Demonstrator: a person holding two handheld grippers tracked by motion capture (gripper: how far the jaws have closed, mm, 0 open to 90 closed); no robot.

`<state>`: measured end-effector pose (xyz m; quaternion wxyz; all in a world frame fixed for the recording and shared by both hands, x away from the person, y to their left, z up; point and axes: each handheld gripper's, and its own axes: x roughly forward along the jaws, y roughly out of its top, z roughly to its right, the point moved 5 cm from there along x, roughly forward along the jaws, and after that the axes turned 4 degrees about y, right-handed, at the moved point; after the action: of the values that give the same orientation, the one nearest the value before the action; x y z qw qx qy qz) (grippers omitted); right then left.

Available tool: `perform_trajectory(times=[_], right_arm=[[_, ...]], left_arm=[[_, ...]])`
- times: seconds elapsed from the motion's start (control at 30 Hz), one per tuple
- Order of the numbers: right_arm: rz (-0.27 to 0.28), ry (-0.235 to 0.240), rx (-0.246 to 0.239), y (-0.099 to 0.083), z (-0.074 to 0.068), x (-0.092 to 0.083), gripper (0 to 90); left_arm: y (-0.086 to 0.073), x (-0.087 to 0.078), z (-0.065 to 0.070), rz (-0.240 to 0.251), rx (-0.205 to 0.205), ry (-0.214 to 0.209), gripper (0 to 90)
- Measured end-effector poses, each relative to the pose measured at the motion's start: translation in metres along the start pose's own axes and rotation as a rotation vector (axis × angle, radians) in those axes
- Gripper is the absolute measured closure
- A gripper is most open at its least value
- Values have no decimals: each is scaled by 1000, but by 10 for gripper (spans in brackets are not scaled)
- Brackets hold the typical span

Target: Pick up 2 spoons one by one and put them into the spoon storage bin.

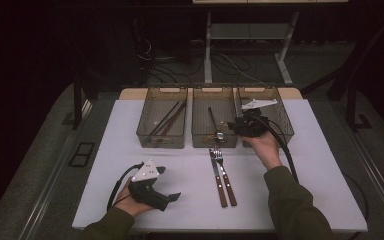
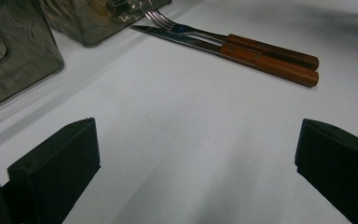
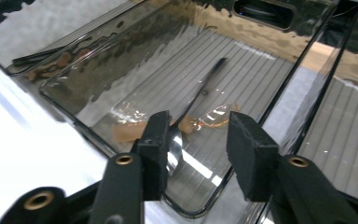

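Observation:
Three smoky clear bins stand in a row at the back of the white table point(image 1: 130, 165). My right gripper point(image 1: 230, 128) point(image 3: 198, 128) hangs over the front edge of the middle bin point(image 1: 200, 137) point(image 3: 98, 88), open, nothing pressed between its pads. A spoon point(image 1: 212, 117) point(image 3: 200, 93) lies slanted inside that bin, its shiny bowl beside one jaw. A wood-handled knife point(image 1: 217, 175) point(image 2: 223, 49) and fork point(image 1: 226, 177) point(image 2: 261, 44) lie side by side in front of the bins. My left gripper point(image 1: 171, 183) point(image 2: 196, 135) rests low at the front left, open wide over bare table.
The left bin point(image 1: 145, 135) holds several long dark sticks point(image 1: 169, 119). The right bin point(image 1: 284, 127) sits partly behind my right hand. Cables trail from both grippers. Desk legs and cords stand on the floor behind the table.

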<state>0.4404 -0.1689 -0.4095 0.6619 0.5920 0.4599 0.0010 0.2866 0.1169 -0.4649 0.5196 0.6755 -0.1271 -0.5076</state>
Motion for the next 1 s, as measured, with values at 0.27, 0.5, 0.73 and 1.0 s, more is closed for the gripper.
perform_trajectory(times=[0.27,0.5,0.73,1.0], right_arm=[[-14,52,-3,-1,-2,-7,485],[-10,74,-28,-4,-8,-20,463],[-20,112,-46,-15,-15,-33,520],[-53,160,-62,-38,-26,-39,707]], left_arm=[[0,0,0,0,1,1,0],[0,-1,-1,-3,6,3,0],[0,-1,-1,-2,5,3,0],[0,0,-1,-3,6,4,0]])
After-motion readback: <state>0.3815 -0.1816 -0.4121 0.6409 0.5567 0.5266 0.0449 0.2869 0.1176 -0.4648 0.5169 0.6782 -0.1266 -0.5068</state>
